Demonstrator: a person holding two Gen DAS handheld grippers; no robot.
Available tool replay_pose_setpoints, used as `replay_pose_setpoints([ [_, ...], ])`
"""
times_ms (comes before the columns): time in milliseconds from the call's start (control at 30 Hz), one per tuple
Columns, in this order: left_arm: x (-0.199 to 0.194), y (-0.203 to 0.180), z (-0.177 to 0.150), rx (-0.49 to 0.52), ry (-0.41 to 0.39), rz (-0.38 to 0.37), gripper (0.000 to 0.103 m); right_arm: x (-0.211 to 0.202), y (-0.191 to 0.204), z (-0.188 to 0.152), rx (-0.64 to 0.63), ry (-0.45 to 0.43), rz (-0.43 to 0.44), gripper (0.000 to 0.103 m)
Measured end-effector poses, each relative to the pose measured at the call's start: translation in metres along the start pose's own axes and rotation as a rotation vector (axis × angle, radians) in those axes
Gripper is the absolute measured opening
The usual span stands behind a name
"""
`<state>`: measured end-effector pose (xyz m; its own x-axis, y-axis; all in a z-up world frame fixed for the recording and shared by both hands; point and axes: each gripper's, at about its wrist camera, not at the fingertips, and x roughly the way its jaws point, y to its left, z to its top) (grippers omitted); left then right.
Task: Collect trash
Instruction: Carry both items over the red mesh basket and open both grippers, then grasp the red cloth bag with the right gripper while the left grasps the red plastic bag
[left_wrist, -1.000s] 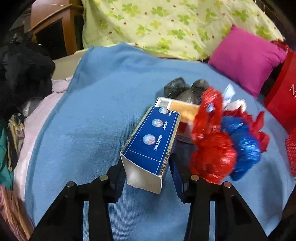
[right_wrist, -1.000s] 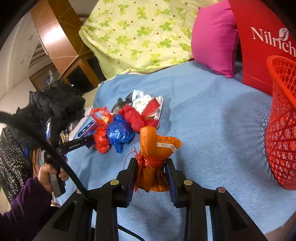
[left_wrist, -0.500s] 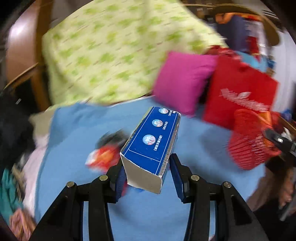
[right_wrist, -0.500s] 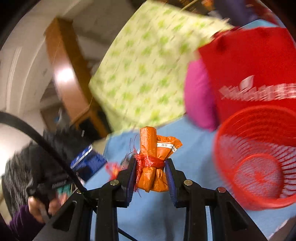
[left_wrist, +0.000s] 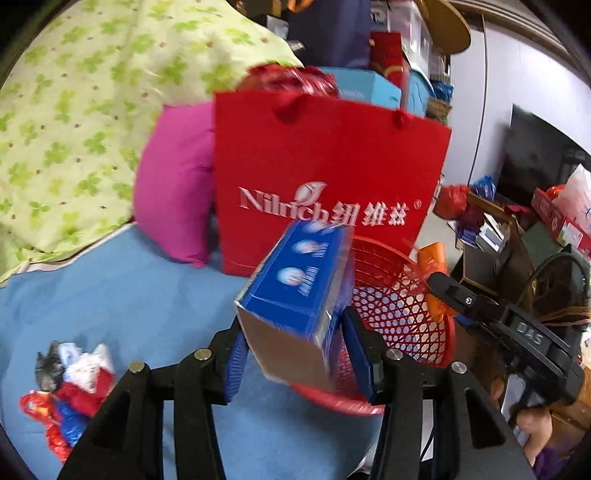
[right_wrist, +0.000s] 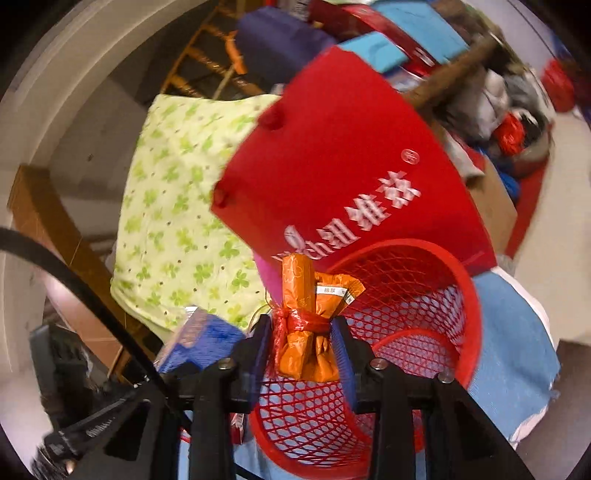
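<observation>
Over the red basket (right_wrist: 424, 314), low in both frames, the right gripper (right_wrist: 303, 354) is opening around the orange packet (right_wrist: 310, 325); the left gripper (left_wrist: 295, 354) is opening too, the blue box (left_wrist: 295, 291) tilting between its fingers. Best keep both above the basket's mouth until each piece drops clear.

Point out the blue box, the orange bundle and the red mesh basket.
blue box (left_wrist: 295, 291): left wrist view, blue top face.
orange bundle (right_wrist: 308, 332): right wrist view, red-tied waist.
red mesh basket (right_wrist: 413, 295): right wrist view, inner mesh wall.
</observation>
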<state>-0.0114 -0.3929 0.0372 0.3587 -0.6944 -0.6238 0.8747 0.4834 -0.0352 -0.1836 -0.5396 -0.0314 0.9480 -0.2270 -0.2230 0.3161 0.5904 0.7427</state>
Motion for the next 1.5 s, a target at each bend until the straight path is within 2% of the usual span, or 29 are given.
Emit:
replay_pose_setpoints([
  [33,0.008,-0.005,0.002,0.005,0.012,-0.003,0.053,0.001,-0.003,0.001,0.026,0.008,-0.006,0.075],
  [67,0.015,-0.01,0.004,0.01,0.024,-0.001,0.054,0.001,-0.006,0.005,0.038,0.001,0.0,0.077],
  [167,0.02,-0.01,-0.001,0.008,0.026,-0.004,0.055,-0.007,-0.004,0.007,0.017,-0.031,0.013,0.077],
  [333,-0.009,0.015,-0.018,-0.014,-0.027,0.053,0.056,-0.014,0.016,0.002,-0.066,-0.064,0.058,0.077],
  [433,-0.036,0.043,-0.039,-0.036,-0.049,0.136,0.056,-0.019,0.041,-0.009,-0.162,-0.087,0.095,0.077],
  [567,-0.081,0.102,-0.087,-0.131,-0.046,0.308,0.056,-0.018,0.079,-0.031,-0.3,-0.083,0.147,0.077],
  [700,-0.117,0.163,-0.144,-0.257,-0.013,0.498,0.057,-0.002,0.117,-0.063,-0.395,-0.01,0.223,0.077],
  [767,-0.126,0.187,-0.168,-0.317,0.012,0.558,0.057,0.012,0.134,-0.081,-0.439,0.048,0.245,0.077],
  [900,-0.134,0.229,-0.204,-0.419,0.061,0.63,0.057,0.058,0.162,-0.117,-0.451,0.252,0.275,0.077],
  [1033,-0.119,0.254,-0.222,-0.486,0.097,0.618,0.057,0.113,0.175,-0.147,-0.439,0.432,0.252,0.077],
  [1200,-0.093,0.275,-0.225,-0.532,0.116,0.55,0.057,0.181,0.168,-0.177,-0.437,0.6,0.187,0.075],
  [1233,-0.088,0.278,-0.225,-0.537,0.119,0.542,0.057,0.193,0.166,-0.181,-0.439,0.623,0.173,0.073],
  [1367,-0.079,0.288,-0.221,-0.556,0.114,0.499,0.057,0.231,0.169,-0.196,-0.504,0.675,0.155,0.056],
  [1500,-0.067,0.296,-0.215,-0.549,0.132,0.49,0.057,0.258,0.175,-0.213,-0.563,0.715,0.151,0.05],
])
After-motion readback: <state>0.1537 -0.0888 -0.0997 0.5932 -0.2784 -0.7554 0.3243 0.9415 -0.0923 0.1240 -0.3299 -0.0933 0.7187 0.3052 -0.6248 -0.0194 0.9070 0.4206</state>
